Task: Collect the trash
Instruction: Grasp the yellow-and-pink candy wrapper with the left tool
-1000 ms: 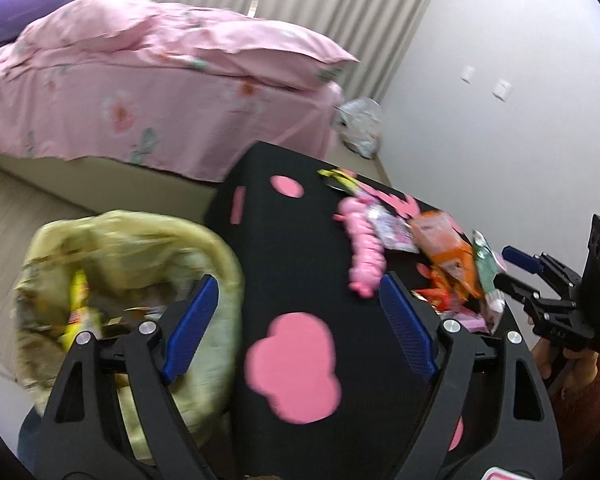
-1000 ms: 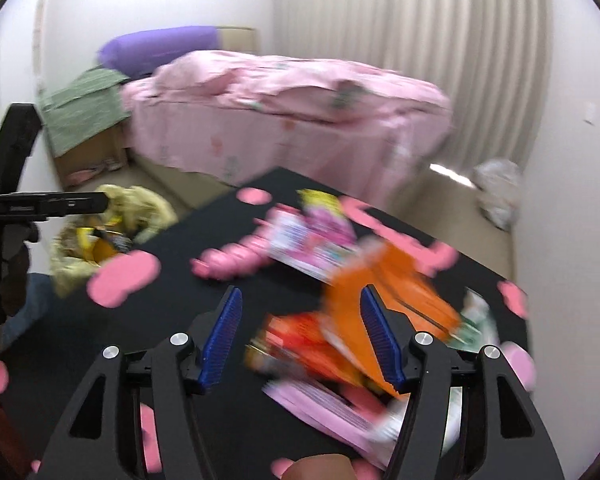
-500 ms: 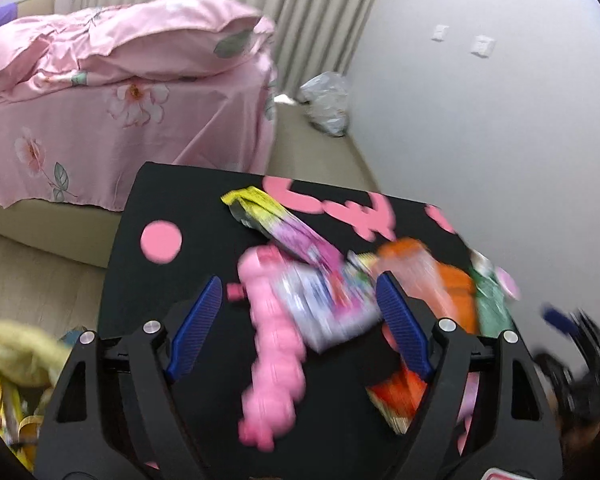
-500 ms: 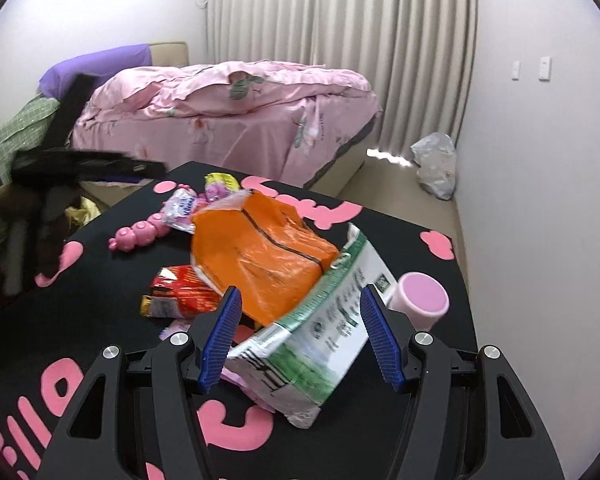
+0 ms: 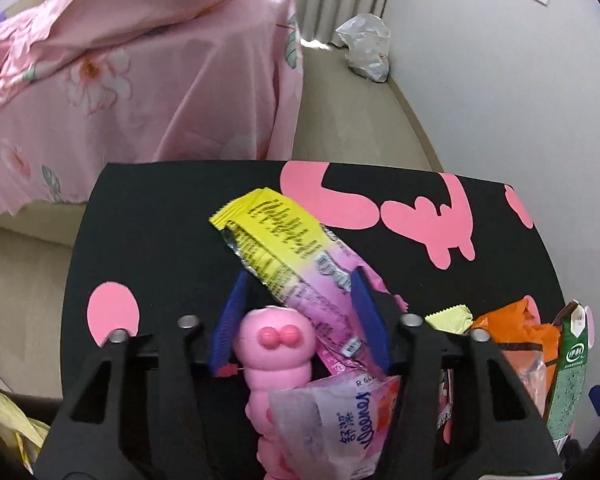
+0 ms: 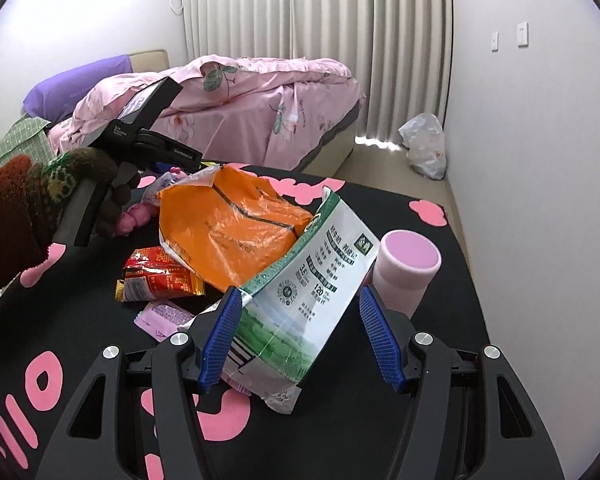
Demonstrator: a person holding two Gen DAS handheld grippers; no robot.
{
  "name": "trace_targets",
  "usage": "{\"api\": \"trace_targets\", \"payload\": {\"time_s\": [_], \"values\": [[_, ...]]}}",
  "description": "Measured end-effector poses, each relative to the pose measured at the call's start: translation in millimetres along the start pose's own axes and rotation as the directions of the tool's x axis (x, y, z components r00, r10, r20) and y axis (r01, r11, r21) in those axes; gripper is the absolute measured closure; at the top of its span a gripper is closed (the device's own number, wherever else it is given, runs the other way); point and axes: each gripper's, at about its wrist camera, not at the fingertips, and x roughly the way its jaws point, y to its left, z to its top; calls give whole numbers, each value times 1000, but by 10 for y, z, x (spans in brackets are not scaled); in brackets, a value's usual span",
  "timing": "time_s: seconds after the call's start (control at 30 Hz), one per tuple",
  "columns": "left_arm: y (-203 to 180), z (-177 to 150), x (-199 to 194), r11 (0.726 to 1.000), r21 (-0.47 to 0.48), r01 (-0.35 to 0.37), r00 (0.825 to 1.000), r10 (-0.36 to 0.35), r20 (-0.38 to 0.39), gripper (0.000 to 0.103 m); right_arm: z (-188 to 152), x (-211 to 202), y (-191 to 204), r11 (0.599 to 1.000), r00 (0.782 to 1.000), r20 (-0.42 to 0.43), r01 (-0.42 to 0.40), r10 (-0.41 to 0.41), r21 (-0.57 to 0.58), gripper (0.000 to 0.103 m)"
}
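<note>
Left tongs (image 5: 296,312) closing around the yellow wrapper (image 5: 284,248) to lift it off the table (image 5: 148,216), right tongs (image 6: 300,336) apart, straddling the green pouch (image 6: 300,304).

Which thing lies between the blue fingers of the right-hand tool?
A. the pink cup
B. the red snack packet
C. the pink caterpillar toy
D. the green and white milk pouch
D: the green and white milk pouch lies between the open fingers of the right gripper.

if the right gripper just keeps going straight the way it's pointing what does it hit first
Most likely the green and white milk pouch, which already lies between the open fingers of the right gripper. The orange bag sits just beyond it; the exact depth is unclear.
</note>
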Motion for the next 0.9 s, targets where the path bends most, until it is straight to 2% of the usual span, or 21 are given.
{"api": "trace_targets", "payload": {"time_s": [0.03,0.07,0.1,0.13,0.27,0.43,0.5,0.53,0.57,0.63,0.67,0.73,0.8,0.9], "values": [[-1,-6,-16,1000,3,5,1000,-5,8,75,-7,3,0,1000,1000,-1,-5,5,6,45],[14,-10,-41,1000,1,11,1000,-11,18,82,-8,7,-8,1000,1000,-2,-8,8,9,45],[48,-19,-95,999,-13,39,999,-39,30,95,-11,8,-7,1000,1000,-2,-10,10,9,45],[61,-22,-129,998,-24,57,998,-56,37,102,-13,-2,2,1000,1000,-1,-10,10,7,45],[143,-96,-500,993,-32,110,986,-104,132,102,-6,-55,22,1000,1000,5,-9,9,1,45],[170,-250,-876,987,-12,158,973,-154,173,102,7,-72,57,1000,1000,6,-15,15,-3,45],[189,-216,-878,985,-46,164,974,-154,168,100,16,-55,74,1000,1000,1,-21,21,1,45],[209,-183,-828,980,-80,185,972,-170,160,88,21,-55,90,1000,1000,1,-28,28,6,45],[228,-154,-768,973,-112,204,971,-186,149,65,18,-68,96,999,999,4,-31,31,6,45],[238,-82,-591,957,-167,238,967,-216,136,53,19,-76,123,1000,1000,12,-28,28,0,45],[233,-50,-514,959,-177,222,971,-201,132,53,14,-82,128,1000,1000,14,-22,22,-5,45],[220,24,-303,969,-200,146,987,-129,96,53,2,-95,115,1000,1000,16,-12,12,-11,45],[207,79,-78,969,-214,122,993,-118,32,53,-23,-98,56,1000,1000,14,-4,4,0,45],[189,171,180,971,-237,45,996,-61,-60,52,-53,-66,-71,999,1000,5,0,0,42,45]]}}
